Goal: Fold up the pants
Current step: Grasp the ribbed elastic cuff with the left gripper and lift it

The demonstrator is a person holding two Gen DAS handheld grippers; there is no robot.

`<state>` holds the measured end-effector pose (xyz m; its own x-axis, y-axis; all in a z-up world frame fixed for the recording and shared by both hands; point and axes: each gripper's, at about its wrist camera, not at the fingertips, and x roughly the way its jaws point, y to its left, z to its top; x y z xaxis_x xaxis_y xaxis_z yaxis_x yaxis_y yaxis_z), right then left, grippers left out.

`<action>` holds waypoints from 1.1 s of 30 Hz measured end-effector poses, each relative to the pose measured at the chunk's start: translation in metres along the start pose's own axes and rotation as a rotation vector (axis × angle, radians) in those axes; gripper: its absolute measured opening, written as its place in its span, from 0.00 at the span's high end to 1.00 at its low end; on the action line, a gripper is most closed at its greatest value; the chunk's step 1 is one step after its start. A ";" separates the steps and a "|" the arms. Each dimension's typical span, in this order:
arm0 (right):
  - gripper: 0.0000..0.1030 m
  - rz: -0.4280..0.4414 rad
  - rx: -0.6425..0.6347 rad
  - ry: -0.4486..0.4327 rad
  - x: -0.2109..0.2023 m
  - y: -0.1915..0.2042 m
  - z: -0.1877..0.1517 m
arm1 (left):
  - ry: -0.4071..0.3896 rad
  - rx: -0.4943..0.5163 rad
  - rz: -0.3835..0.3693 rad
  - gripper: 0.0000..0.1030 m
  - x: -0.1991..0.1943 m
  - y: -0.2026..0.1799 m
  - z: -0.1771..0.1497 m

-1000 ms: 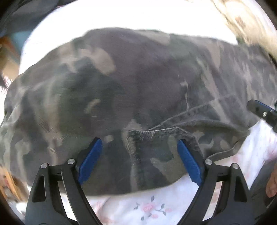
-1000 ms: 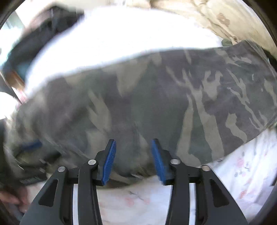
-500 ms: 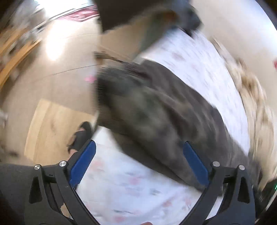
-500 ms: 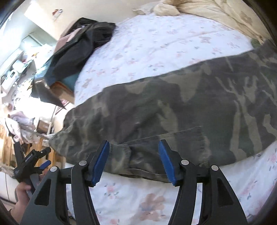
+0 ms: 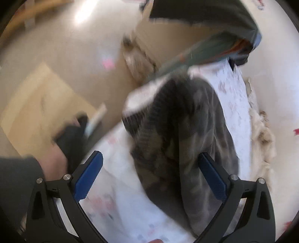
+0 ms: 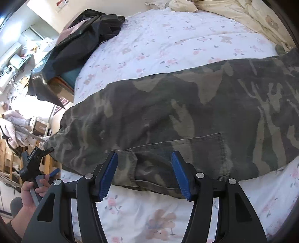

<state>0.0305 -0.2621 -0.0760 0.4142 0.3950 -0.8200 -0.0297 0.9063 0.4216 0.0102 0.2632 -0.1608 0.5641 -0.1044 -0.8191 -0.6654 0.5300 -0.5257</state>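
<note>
Camouflage pants (image 6: 186, 112) lie stretched across the flowered bed sheet (image 6: 168, 37), with a patch pocket at their near edge. My right gripper (image 6: 144, 154) hovers over that near edge by the pocket, jaws apart, pads not pressing the cloth. A hand holds my left gripper (image 6: 49, 160) off the bed's left side, beside the end of the pants. In the blurred left wrist view the left gripper (image 5: 150, 156) stands wide open and holds nothing, and the pants (image 5: 177, 130) run away from it along the bed.
A heap of black clothes (image 6: 80, 41) lies at the bed's far left corner, and a beige quilt (image 6: 243, 15) is bunched at the far right. Left of the bed are bare floor (image 5: 56, 56), a blurred foot in a dark sandal (image 5: 71, 138) and cluttered furniture.
The left gripper left the pocket edge, swung to the end of the pants at the bed's side and rolled over. The right gripper's jaws widened and it drew back slightly.
</note>
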 end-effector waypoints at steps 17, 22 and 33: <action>0.40 -0.048 -0.017 0.057 0.022 0.002 0.000 | 0.030 -0.221 -0.157 0.00 -0.006 0.023 0.011; 0.40 -0.075 -0.022 0.059 0.023 0.000 0.001 | 0.096 -0.265 -0.126 0.00 0.034 0.009 0.007; 0.40 -0.104 -0.031 0.063 0.023 -0.002 0.001 | -0.058 0.020 0.033 0.75 0.018 -0.034 0.006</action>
<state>0.0409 -0.2553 -0.0952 0.3584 0.3065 -0.8818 -0.0178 0.9466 0.3218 0.0461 0.2479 -0.1567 0.5695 -0.0377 -0.8211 -0.6745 0.5495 -0.4930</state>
